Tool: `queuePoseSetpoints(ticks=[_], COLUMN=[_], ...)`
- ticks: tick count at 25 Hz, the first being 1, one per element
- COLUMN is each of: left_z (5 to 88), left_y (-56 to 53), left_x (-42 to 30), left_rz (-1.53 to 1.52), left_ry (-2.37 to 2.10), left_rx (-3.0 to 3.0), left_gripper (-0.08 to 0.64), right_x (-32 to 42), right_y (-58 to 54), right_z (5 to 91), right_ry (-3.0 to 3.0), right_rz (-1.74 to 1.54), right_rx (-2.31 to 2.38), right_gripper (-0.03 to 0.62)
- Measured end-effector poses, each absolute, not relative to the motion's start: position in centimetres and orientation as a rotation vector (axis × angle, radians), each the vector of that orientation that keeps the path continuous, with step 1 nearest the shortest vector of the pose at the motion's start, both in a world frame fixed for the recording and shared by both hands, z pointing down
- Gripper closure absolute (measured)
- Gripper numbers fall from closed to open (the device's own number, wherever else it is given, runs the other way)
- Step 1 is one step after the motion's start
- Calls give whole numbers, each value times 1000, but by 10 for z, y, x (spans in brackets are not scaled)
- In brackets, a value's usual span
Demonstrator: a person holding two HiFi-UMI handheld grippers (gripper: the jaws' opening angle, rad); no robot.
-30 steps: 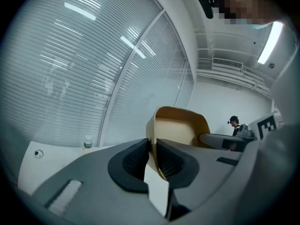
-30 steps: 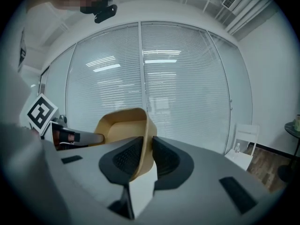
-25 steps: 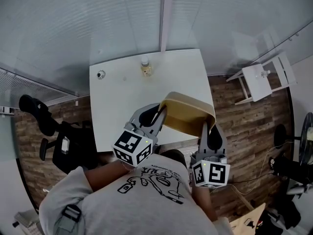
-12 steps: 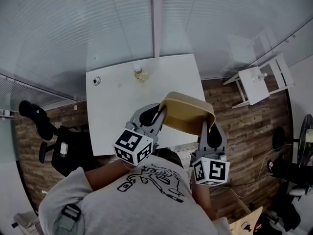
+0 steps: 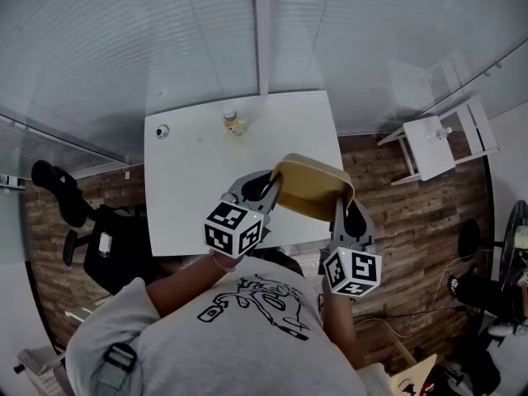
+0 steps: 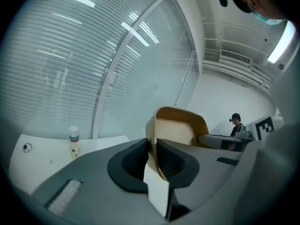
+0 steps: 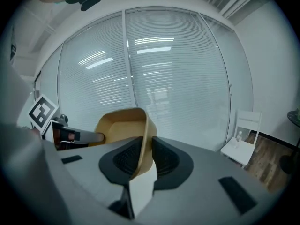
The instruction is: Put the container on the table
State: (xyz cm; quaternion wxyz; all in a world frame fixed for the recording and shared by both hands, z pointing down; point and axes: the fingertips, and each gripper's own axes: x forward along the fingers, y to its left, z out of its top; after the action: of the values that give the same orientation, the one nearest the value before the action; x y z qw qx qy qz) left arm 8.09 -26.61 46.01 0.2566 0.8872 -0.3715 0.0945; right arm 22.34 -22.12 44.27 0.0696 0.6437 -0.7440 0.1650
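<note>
Container [image 5: 313, 190], tan and thin-walled, hangs between two tools, both clenched on its rim. The left tool [image 5: 271, 190] pinches the left wall, and its own view shows the dark ribbed pads pressed flat against either face of that wall. The right tool [image 5: 340, 213] grips the opposite wall the same way, with the wall squeezed between its pads. Both tools point slightly downward, away from the person [image 5: 247, 337], whose arms reach out from a grey printed shirt. The container is open at the top and is held in the air over the near right part of the white table [image 5: 190, 188], not resting on it. At the table's far edge stands a small bottle [image 5: 233, 122] with a white cap, well apart from the container. Beyond the table are pale blinds [image 5: 206, 31]. A white chair [image 5: 433, 143] stands on the wooden floor [image 5: 396, 221] to the right, and a black office chair [image 5: 99, 242] stands to the left.
</note>
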Motion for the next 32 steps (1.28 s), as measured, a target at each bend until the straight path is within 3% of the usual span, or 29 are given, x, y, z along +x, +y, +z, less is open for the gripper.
queuePoseSetpoints(ticks=[32], left_z=[742], left_y=[-305], left_x=[99], left_rz=[791], left_ry=[-932], left_rx=[2115], left_gripper=[541], right_x=[237], right_y=[-269], right_z=[742], right_ry=[-1872], right_rz=[1018], right_rx=[1587], right_gripper=[540])
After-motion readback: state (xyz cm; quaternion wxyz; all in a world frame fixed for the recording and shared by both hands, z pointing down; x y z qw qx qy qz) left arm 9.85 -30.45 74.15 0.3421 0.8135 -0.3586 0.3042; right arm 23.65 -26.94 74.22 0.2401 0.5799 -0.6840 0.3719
